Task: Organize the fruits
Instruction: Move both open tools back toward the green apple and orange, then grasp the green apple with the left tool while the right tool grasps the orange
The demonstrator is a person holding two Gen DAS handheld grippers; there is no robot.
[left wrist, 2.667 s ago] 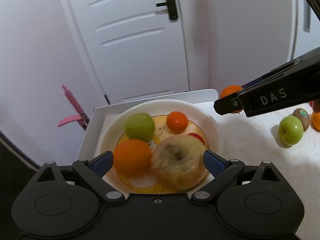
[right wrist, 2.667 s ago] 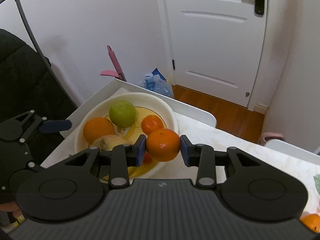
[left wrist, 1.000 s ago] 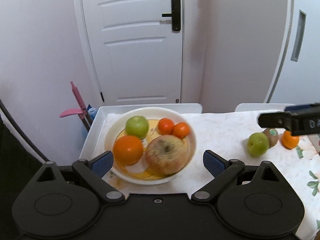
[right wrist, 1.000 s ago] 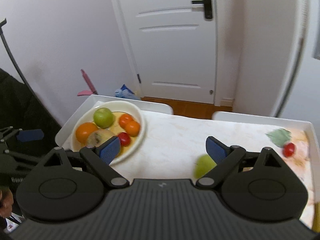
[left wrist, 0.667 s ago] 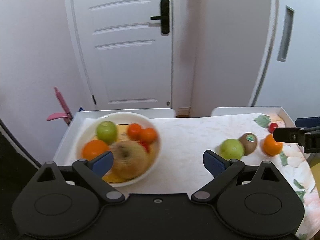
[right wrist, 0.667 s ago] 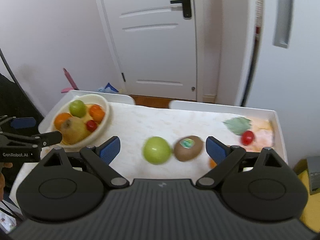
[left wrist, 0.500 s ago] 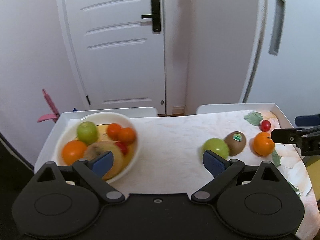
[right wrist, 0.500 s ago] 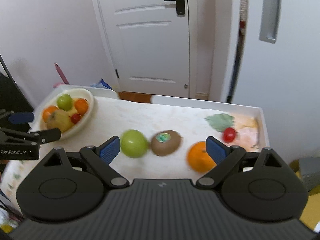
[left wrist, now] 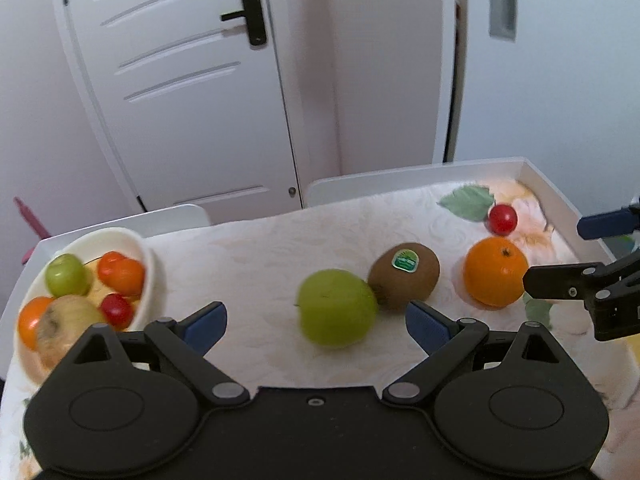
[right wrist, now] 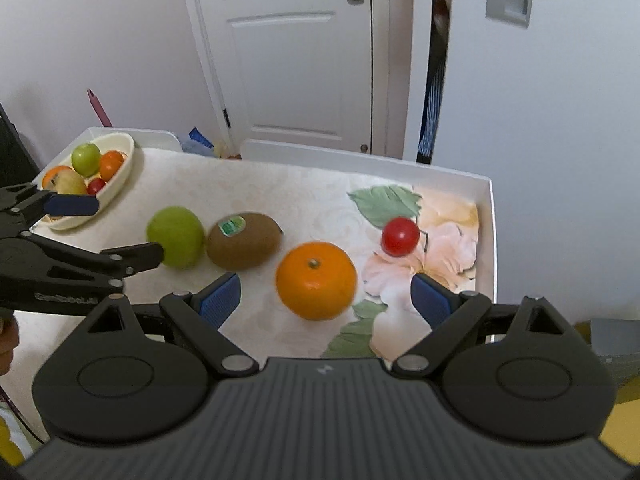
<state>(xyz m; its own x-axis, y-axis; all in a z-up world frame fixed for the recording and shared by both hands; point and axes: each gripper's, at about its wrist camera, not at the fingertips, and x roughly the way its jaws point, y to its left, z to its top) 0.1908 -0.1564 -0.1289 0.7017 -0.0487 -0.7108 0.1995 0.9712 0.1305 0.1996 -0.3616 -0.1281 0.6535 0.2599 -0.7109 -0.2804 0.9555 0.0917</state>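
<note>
The left gripper (left wrist: 316, 324) is standing wide open with nothing clamped, its blue pads (left wrist: 204, 322) spread to either side of the green apple (left wrist: 337, 307), which is lying on the tablecloth (left wrist: 256, 264) just ahead of the gap and touching neither pad. Just beyond the apple, toward the right pad, the kiwi (left wrist: 404, 275) with its green sticker is resting against it. Farther right, past that pad, the orange (left wrist: 495, 271) is sitting, and beyond it the small red cherry tomato (left wrist: 502, 219) near the tray rim (left wrist: 560, 204). Off to the left of the left pad, the cream bowl (left wrist: 150, 264) is holding a green apple, two oranges, a yellowish fruit and a red one.

The right gripper (right wrist: 326, 294) is likewise gaping open and gripping nothing. The orange (right wrist: 316, 280) is lying right in front of the gap, between the two pads (right wrist: 428, 298) but apart from both. Ahead and toward the right pad the cherry tomato (right wrist: 400, 236) is resting on the printed flower. Ahead and left of the left pad, the kiwi (right wrist: 243, 240) and green apple (right wrist: 175, 236) are lying side by side, the left gripper's finger reaching just in front of the apple. Farthest left, the bowl (right wrist: 120, 178) of fruit is standing at the tray's corner.
</note>
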